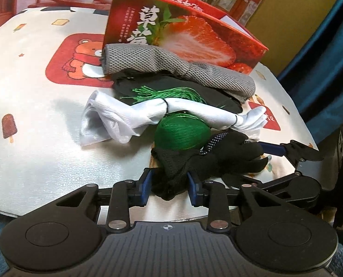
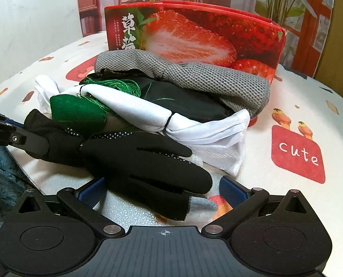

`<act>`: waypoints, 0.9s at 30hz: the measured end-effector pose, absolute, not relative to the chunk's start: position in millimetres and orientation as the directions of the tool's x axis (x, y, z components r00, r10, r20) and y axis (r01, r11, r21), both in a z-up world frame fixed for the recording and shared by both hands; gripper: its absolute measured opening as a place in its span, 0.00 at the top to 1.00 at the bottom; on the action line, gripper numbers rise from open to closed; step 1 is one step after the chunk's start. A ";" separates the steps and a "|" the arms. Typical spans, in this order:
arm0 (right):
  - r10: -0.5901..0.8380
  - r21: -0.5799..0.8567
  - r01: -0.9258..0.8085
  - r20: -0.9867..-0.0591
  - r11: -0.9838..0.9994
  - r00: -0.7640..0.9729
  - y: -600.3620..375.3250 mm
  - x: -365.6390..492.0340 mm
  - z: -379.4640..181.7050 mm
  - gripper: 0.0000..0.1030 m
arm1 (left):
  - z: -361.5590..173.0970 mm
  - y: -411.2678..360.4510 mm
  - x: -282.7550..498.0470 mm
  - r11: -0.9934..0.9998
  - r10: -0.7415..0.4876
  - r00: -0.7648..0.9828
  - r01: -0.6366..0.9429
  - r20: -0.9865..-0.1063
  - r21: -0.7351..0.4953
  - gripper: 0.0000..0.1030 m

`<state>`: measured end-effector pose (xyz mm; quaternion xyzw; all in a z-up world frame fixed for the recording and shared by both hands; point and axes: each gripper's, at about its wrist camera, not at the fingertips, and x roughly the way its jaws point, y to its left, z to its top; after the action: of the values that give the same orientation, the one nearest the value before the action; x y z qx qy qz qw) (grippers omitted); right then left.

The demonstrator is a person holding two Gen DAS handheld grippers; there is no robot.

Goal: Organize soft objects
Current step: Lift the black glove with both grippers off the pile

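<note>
**Black glove pinched at the cuff, pile of soft things behind it**

The left gripper [image 1: 169, 182] is pinching the bunched cuff end of a black glove [image 1: 208, 159] between its blue pads, jaws narrowed onto the fabric. The right gripper [image 2: 162, 190] is standing wide apart, its pads on either side of the glove's fingers [image 2: 148, 168] and not pressing them; the glove is lying flat on the mat between them.

The glove is black knit, dotted with small white grip beads along one edge, its fingers spreading toward 3 o'clock in the left wrist view.

Just past the glove at 12 o'clock a ball of green thread [image 1: 182, 133] is sitting, touching it. A white cloth [image 1: 148, 115], tied with thin black bands, is lying across the ball from 9 to 3 o'clock. Behind it a dark cloth [image 1: 176, 87] with loose green strands on top is lying under a grey knit cloth [image 1: 178, 67].

Farther toward 12 o'clock a red strawberry box [image 1: 194, 30] is standing upright, the grey cloth resting against its front. Everything is resting on a cartoon-printed mat [image 1: 32, 92].
</note>
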<state>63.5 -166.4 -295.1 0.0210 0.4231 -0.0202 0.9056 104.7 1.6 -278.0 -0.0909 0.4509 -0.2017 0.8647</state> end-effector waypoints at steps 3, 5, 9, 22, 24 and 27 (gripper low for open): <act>-0.014 0.025 0.051 -0.765 0.998 0.644 -166.5 64.2 -295.1 0.00 | -279.3 3.1 106.0 0.904 -0.427 0.512 0.253 -0.746 -0.344 0.67; -0.008 0.028 0.045 -0.764 0.999 0.645 -166.9 65.0 -294.9 0.00 | -279.8 2.8 106.4 0.906 -0.424 0.511 0.251 -0.748 -0.341 0.67; 0.011 0.027 0.014 -0.770 1.000 0.638 -165.0 69.4 -294.2 0.00 | -281.1 3.5 107.5 0.908 -0.420 0.510 0.248 -0.751 -0.339 0.66; 0.065 0.021 -0.075 -0.748 0.997 0.660 -158.1 76.6 -289.6 0.20 | -283.8 1.7 108.7 0.913 -0.408 0.512 0.235 -0.756 -0.334 0.66; 0.076 0.025 -0.086 -0.741 0.996 0.667 -157.1 75.0 -288.2 0.34 | -284.0 1.7 108.8 0.913 -0.408 0.512 0.235 -0.756 -0.334 0.66; 0.100 0.027 -0.118 -0.731 0.993 0.675 -152.7 73.2 -284.2 0.56 | -283.3 0.9 108.1 0.913 -0.407 0.515 0.238 -0.754 -0.331 0.67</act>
<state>73.2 -152.7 -284.2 -0.0112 0.3984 0.0596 0.9152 108.1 0.9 -283.3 -0.0930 0.4560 -0.1864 0.8652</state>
